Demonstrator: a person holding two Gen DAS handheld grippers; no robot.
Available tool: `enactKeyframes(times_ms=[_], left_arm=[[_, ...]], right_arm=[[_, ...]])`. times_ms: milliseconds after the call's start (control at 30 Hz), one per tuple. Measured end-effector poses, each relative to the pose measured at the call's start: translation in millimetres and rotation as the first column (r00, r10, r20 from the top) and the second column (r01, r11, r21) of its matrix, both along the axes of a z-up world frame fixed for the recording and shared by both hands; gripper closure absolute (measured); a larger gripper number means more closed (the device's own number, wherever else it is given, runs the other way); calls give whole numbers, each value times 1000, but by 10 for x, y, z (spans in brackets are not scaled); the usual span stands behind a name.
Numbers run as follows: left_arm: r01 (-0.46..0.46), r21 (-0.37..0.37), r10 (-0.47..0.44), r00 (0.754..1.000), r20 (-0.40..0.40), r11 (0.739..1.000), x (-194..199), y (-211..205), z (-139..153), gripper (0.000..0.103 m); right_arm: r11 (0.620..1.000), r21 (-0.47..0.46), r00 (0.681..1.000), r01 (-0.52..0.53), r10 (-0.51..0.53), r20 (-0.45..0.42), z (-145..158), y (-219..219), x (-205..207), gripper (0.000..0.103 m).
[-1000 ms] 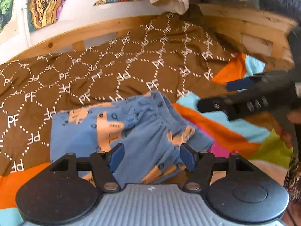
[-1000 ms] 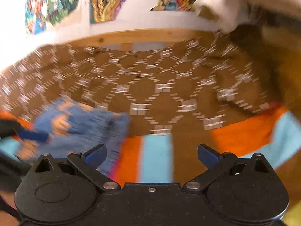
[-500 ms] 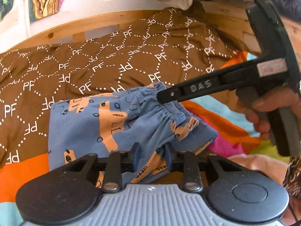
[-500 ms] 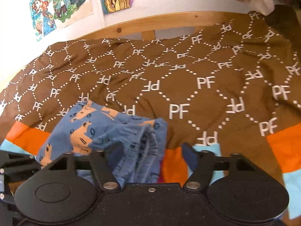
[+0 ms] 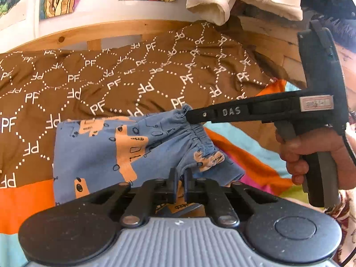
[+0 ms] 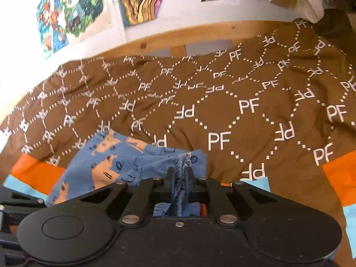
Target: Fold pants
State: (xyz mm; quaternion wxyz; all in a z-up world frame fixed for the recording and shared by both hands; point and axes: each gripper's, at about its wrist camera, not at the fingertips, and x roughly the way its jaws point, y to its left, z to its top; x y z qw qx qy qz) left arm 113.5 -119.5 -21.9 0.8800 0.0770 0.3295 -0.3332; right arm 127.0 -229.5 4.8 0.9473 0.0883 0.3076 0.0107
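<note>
Small blue pants (image 5: 100, 151) with orange print lie on the bed, waistband to the right. My left gripper (image 5: 180, 181) is shut on the near corner of the waistband. My right gripper (image 6: 179, 179) is shut on the gathered elastic waistband of the pants (image 6: 115, 162); in the left wrist view the right gripper (image 5: 189, 118) pinches the far waistband corner, held by a hand (image 5: 316, 146).
A brown bedspread (image 6: 222, 115) with white PF print covers the bed, with orange and light blue stripes (image 5: 244, 153) near me. A wooden bed frame (image 5: 115, 31) and a wall with posters (image 6: 71, 11) lie behind. A white garment (image 5: 213, 2) hangs top right.
Both grippers have closed on the waistband: the left from open to shut at the near corner, the right moved in from the right and shut on the far corner.
</note>
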Motion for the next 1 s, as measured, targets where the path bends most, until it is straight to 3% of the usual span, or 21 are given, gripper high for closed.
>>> enactKeyframes(times_ms=[167,300,467,567,700,800,900,933,1000], left_arm=[[33,-3,-33,999,2,999,-46,-27,12,97],[49,19,-48,998,-48,999,-25,-71,-136,97],[31,-8,-32,995,-96,999,8,-22,-159,95],[25,-24,-28,992,-120,999,25,-2,-147,94],[16,-43,-22,990,-143,999,28,38,-102,92],[7,-61,-17,986,-166,998,34,82,-73,84],[-14,-76,0,983,-185,997,45,127,-35,58],[-26,-80,10,982,-186,996,43,151,-11,43],[-44,-90,26,983,-184,995,41,201,48,32]], right_arm=[[1000,13,999,27,-27,33,129,-12,-135,95],[999,-16,998,43,-43,-34,-5,-46,-98,94],[997,-53,996,60,-64,-62,-121,-29,-148,78],[992,-125,998,36,-41,-41,-60,39,-200,55],[984,-176,1000,22,-23,-5,48,90,-274,41],[986,-161,999,36,-36,3,83,60,-291,33],[988,-147,999,47,-48,-7,81,40,-307,26],[988,-147,999,48,-50,-8,80,42,-316,24],[987,-152,998,54,-55,-6,89,46,-335,15]])
